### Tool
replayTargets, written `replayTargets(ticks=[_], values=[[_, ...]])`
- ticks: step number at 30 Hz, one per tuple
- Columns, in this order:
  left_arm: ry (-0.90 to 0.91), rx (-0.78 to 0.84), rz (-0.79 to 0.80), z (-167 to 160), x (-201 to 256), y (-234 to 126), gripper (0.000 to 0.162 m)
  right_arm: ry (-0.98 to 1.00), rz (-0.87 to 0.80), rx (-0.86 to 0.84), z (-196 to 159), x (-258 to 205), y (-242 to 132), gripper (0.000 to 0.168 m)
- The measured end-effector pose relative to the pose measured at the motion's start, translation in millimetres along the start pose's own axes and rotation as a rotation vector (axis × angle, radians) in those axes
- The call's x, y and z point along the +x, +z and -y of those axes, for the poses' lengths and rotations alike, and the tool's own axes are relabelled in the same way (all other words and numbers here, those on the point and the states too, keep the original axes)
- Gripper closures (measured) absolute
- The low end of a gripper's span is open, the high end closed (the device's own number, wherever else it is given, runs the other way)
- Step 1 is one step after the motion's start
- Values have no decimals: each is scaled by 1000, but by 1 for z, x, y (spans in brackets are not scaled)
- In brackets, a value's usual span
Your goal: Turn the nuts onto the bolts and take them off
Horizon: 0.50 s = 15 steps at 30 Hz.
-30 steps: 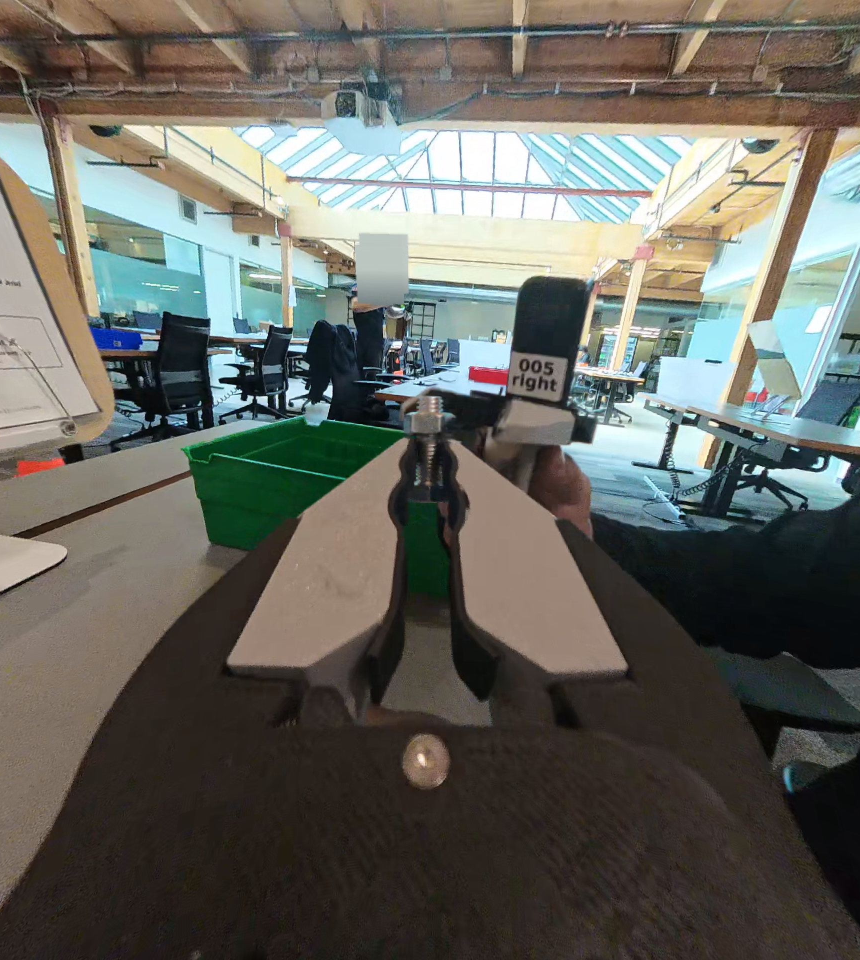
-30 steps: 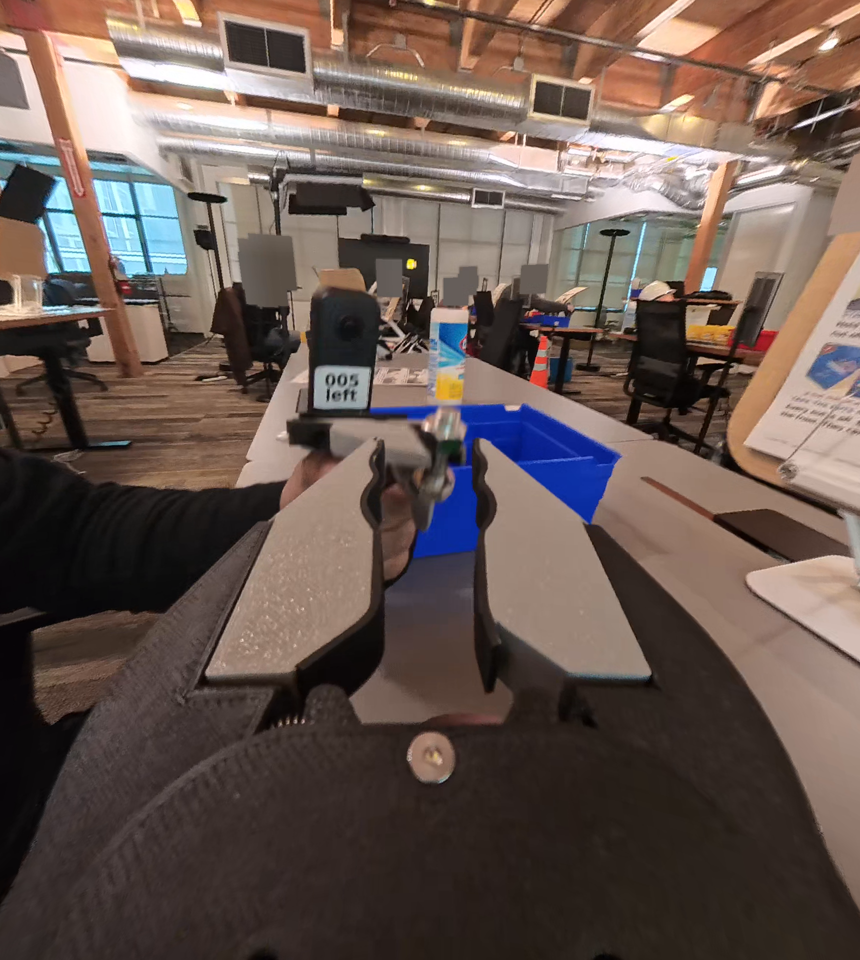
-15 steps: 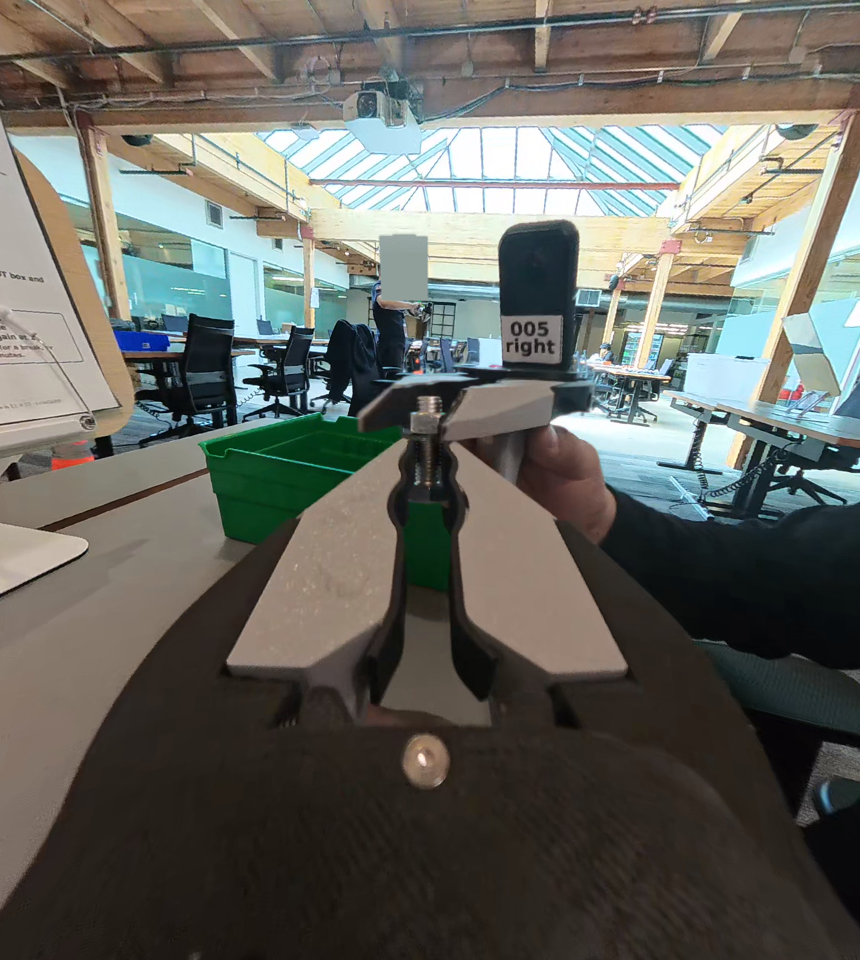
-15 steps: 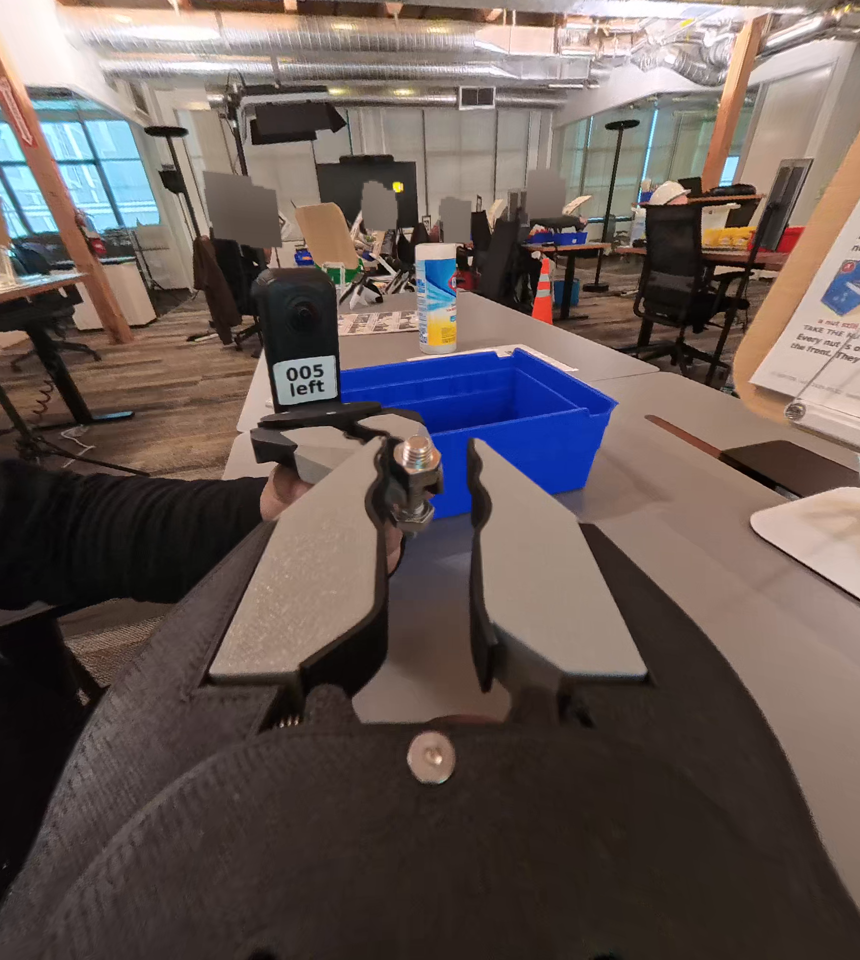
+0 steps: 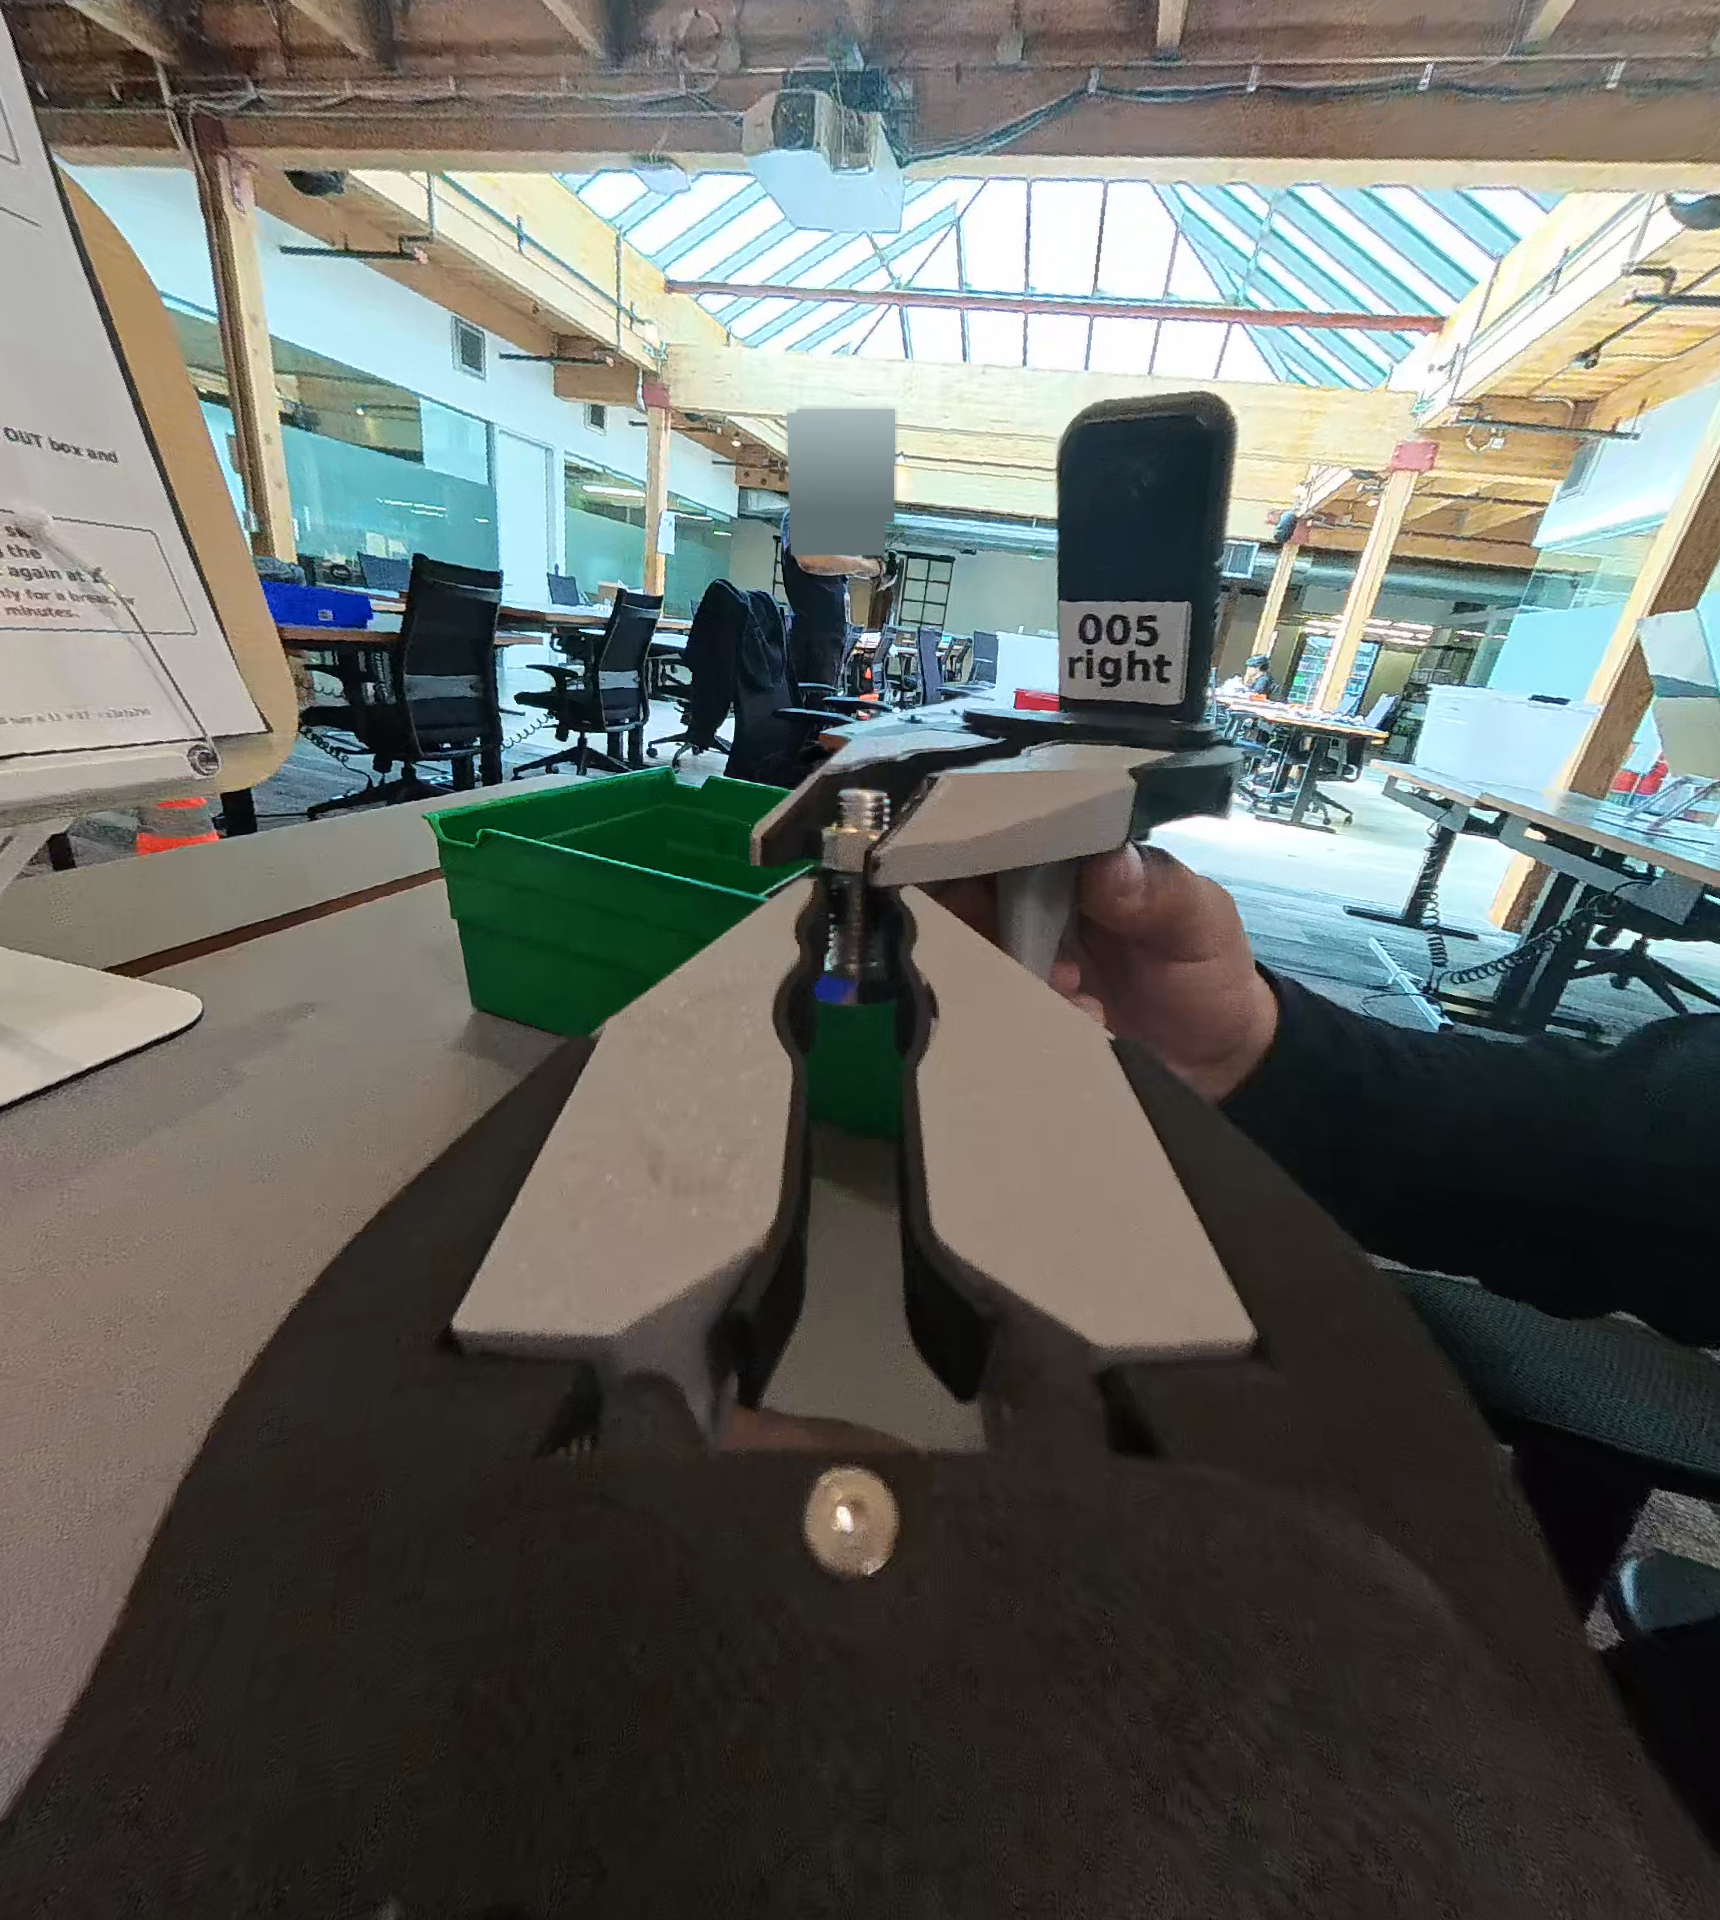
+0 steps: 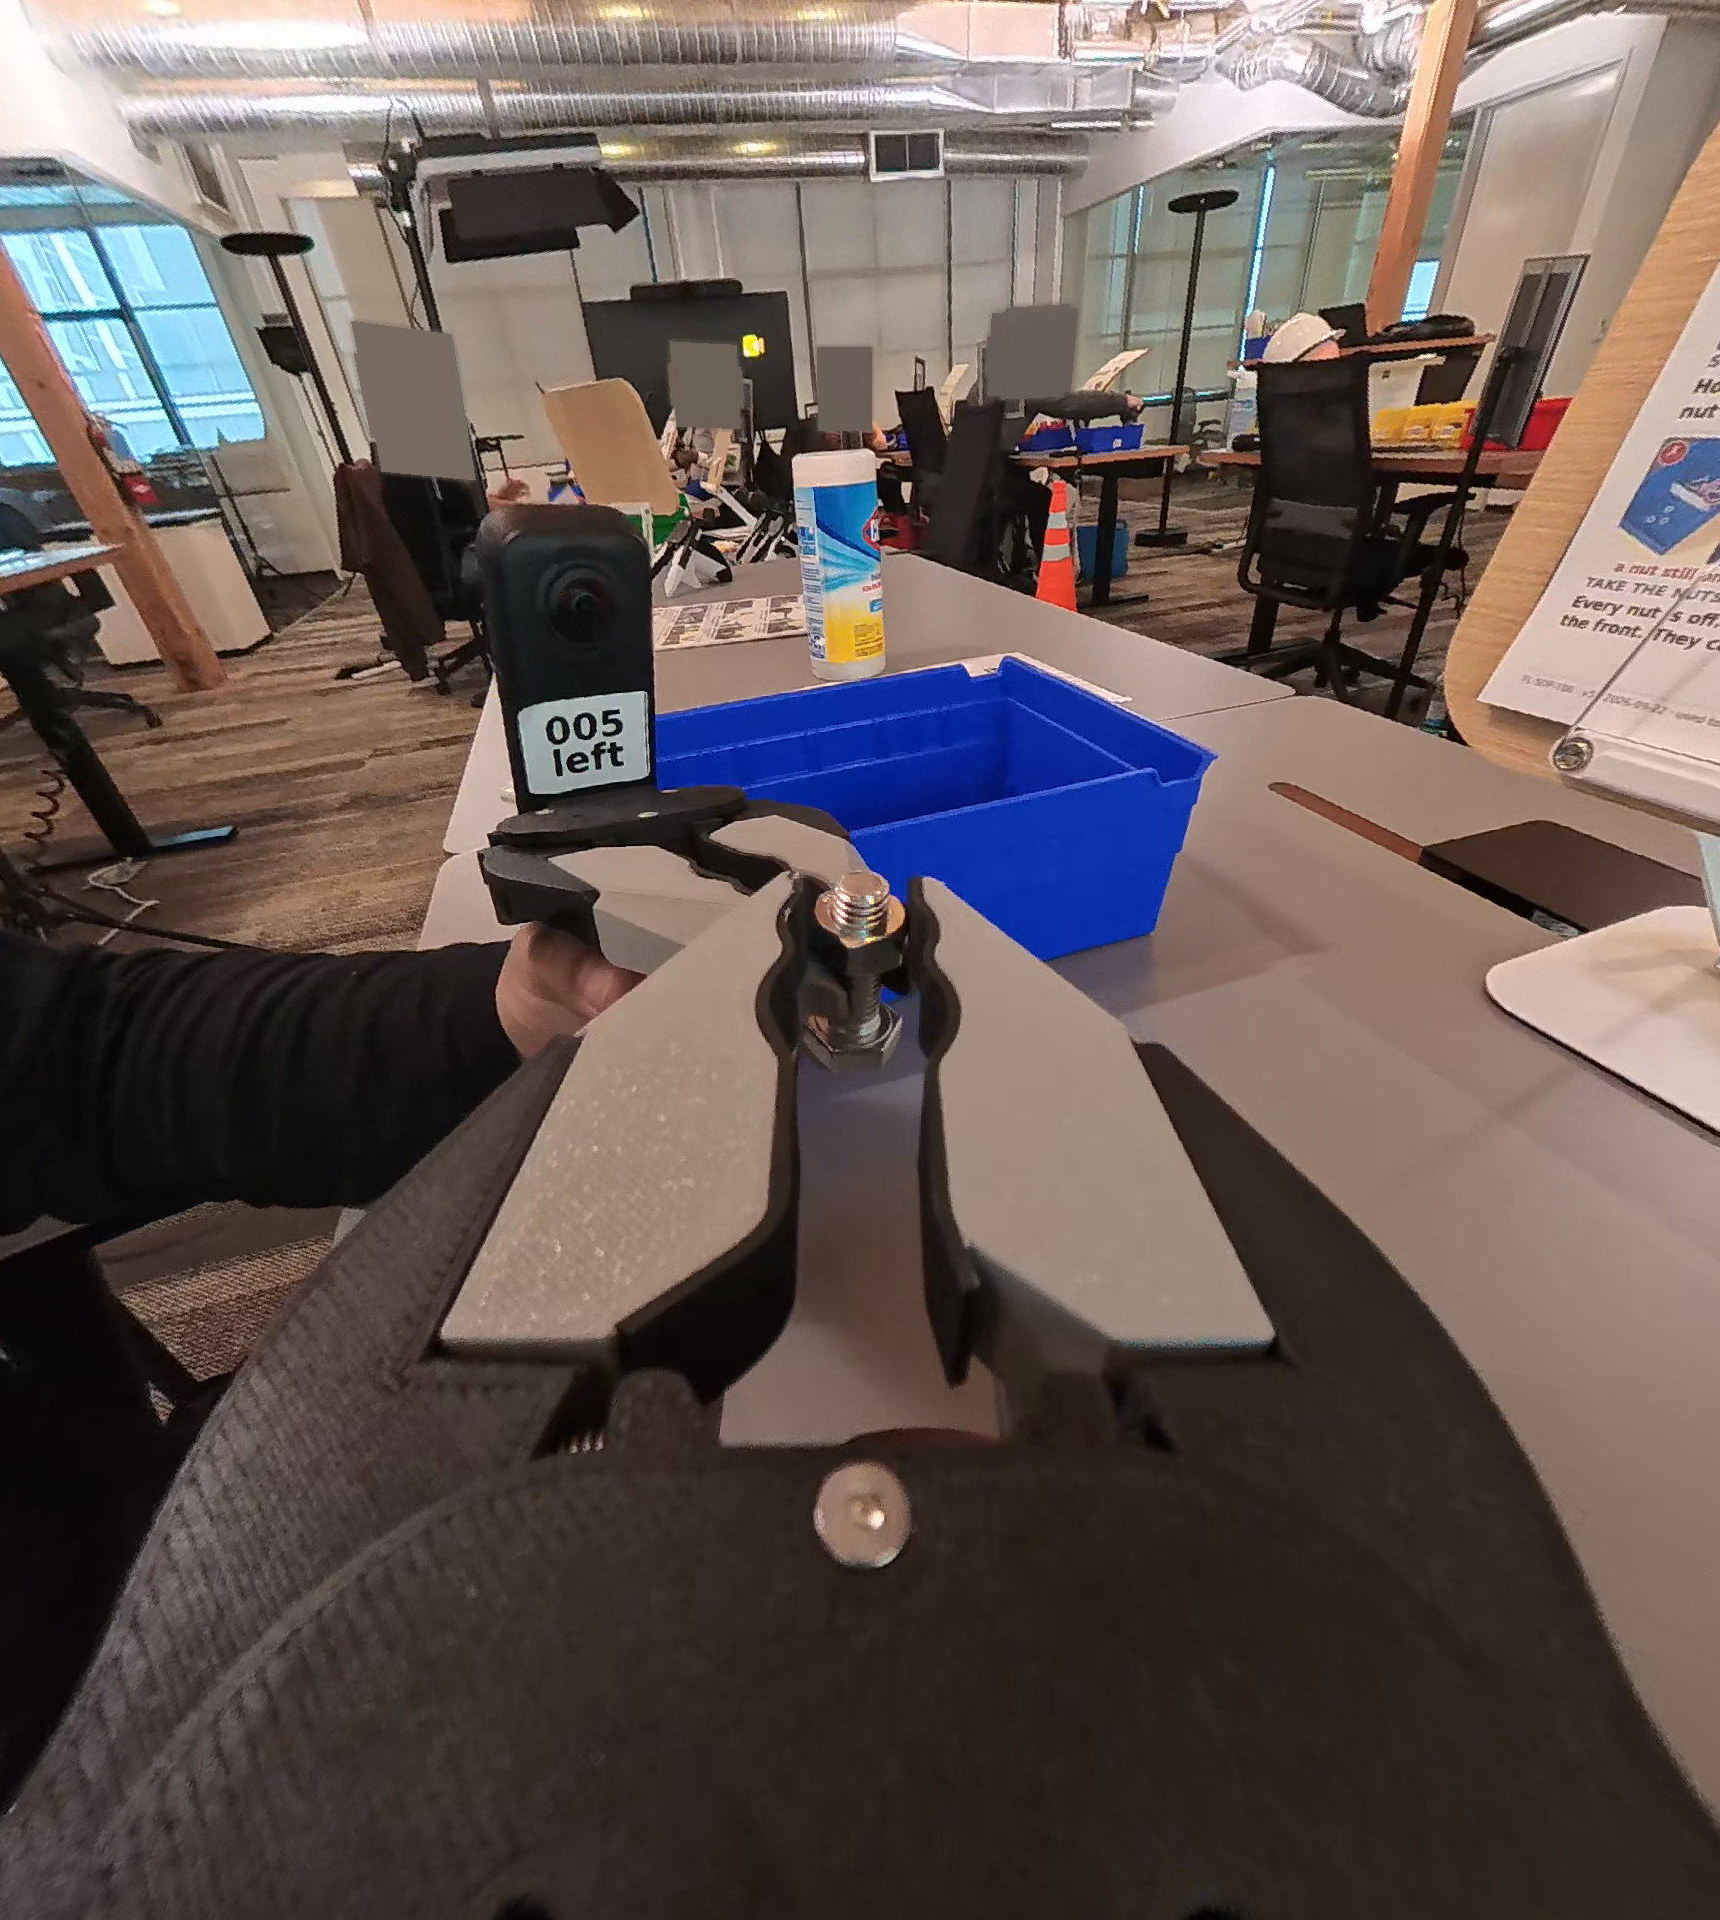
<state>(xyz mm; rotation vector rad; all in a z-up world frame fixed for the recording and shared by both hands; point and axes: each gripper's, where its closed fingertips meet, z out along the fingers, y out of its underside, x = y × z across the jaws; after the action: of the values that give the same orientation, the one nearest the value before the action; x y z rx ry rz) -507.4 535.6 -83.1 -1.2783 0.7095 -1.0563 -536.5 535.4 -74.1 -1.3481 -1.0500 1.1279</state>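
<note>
Above matte grey table (image 6: 1458, 1143), left gripper (image 5: 856, 961) pinches threaded steel bolt (image 5: 851, 925), right gripper (image 6: 851, 940) clamps its hex nut (image 6: 851, 920)

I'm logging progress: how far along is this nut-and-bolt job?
Done: bolt clamped upright in the left tool. In hand: right tool grips the nut near the thread's tip. Left: I can't tell whether it's going on or off; no other bolts are visible in the bins.
</note>
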Motion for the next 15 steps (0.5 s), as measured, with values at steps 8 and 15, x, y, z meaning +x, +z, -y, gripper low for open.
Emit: replayTargets(ticks=[8,15], values=[[-9,-22,8,-4,-1,1,144,-9,-27,-18,-4,7,0,153],[-1,-27,19,-5,-3,1,144,-11,-32,-21,-5,8,0,153]])
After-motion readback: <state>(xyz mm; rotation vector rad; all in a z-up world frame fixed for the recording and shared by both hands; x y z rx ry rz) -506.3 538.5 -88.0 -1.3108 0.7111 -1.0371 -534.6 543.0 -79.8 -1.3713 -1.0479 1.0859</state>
